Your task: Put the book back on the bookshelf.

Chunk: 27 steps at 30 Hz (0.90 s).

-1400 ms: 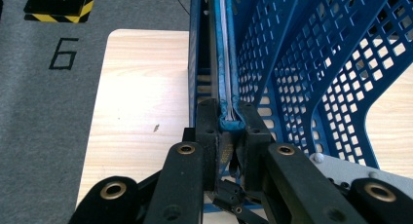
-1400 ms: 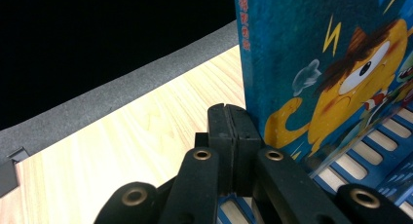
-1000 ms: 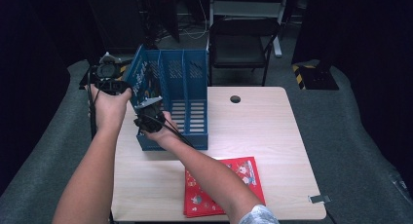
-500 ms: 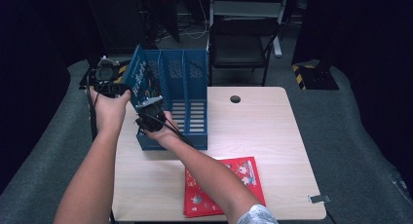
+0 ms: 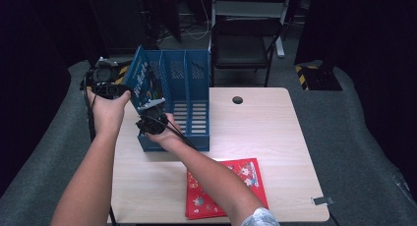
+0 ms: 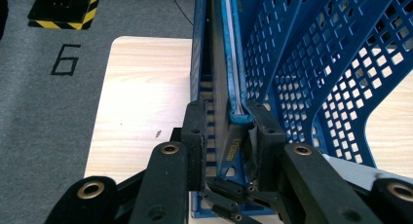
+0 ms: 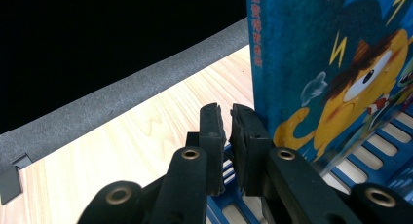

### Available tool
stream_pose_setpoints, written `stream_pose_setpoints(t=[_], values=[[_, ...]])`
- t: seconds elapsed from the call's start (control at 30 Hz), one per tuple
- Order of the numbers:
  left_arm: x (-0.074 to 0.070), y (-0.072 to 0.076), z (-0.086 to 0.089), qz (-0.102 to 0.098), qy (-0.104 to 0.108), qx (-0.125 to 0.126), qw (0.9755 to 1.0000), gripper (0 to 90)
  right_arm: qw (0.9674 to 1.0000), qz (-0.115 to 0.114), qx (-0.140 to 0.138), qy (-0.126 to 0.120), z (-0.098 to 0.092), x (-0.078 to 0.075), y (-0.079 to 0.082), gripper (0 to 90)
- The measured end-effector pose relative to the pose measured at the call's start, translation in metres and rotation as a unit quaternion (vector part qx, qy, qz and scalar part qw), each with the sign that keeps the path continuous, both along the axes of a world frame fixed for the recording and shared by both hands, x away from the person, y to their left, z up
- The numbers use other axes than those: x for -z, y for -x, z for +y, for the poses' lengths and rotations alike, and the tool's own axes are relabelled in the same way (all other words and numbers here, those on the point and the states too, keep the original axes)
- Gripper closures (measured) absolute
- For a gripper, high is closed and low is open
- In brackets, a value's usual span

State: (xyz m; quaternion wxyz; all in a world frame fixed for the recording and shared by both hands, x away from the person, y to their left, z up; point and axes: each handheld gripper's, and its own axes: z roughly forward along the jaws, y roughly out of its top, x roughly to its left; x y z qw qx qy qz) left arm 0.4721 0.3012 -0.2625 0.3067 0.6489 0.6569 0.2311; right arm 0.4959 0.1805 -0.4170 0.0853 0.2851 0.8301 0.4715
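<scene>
Left hand-held gripper (image 6: 226, 112) just easing open astride the blue picture book (image 6: 236, 63), one pad off it. Right hand-held gripper (image 7: 228, 112) just parting slightly, empty, beside the cover. Book leaning in the left slot of the file rack (image 5: 196, 88), far left on the tabletop (image 5: 275, 137). Likely the release; next, back both out without dragging it. Forearms reaching in from the near edge, right angled leftward.

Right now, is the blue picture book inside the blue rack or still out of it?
Inside. The blue picture book stands in the leftmost slot of the blue rack, leaning left, with its lower edge down among the rack's floor slats.
</scene>
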Motion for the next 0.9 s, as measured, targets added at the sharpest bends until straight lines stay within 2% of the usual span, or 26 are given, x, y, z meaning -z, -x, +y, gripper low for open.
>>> stream_pose_setpoints(t=[0.2, 0.23, 0.3, 0.37, 0.43, 0.5, 0.53, 0.57, 0.67, 0.9], values=[[0.0, 0.002, 0.0, -0.005, 0.002, 0.002, 1.0, 69.8, 1.0, 0.002, -0.005, 0.0, -0.007, -0.002, 0.002, 82.3], [0.0, 0.002, 0.0, -0.006, 0.001, 0.002, 1.0, 69.1, 0.9999, 0.01, -0.005, 0.004, -0.009, -0.002, 0.003, 82.2], [-0.001, 0.002, 0.0, -0.006, 0.001, 0.002, 1.0, 68.2, 1.0, 0.004, -0.007, 0.005, -0.011, -0.002, 0.002, 82.1], [0.0, 0.002, 0.0, -0.006, 0.003, 0.0, 1.0, 67.0, 0.9999, 0.009, 0.003, -0.003, -0.015, -0.002, 0.003, 82.1], [0.0, 0.002, 0.001, -0.007, 0.003, 0.002, 1.0, 66.2, 1.0, 0.005, 0.006, -0.003, -0.02, -0.002, 0.004, 81.8], [0.0, 0.003, 0.002, -0.011, 0.003, 0.003, 0.9999, 65.3, 0.9999, 0.01, 0.006, -0.004, -0.024, -0.003, 0.006, 81.3], [0.0, 0.003, 0.002, -0.009, 0.005, 0.002, 0.9999, 65.2, 1.0, 0.009, 0.004, 0.003, -0.028, -0.003, 0.007, 81.2], [0.0, 0.003, 0.002, -0.01, 0.007, 0.002, 0.9999, 64.3, 0.9999, 0.012, 0.009, -0.002, -0.029, -0.003, 0.008, 81.0], [0.0, 0.004, 0.002, -0.013, 0.014, 0.002, 0.9998, 61.2, 1.0, -0.002, 0.006, 0.002, -0.038, -0.004, 0.007, 79.9], [-0.001, 0.006, 0.002, -0.021, 0.017, 0.003, 0.9996, 56.6, 0.9999, -0.005, 0.005, -0.008, -0.053, -0.014, 0.012, 73.4]])
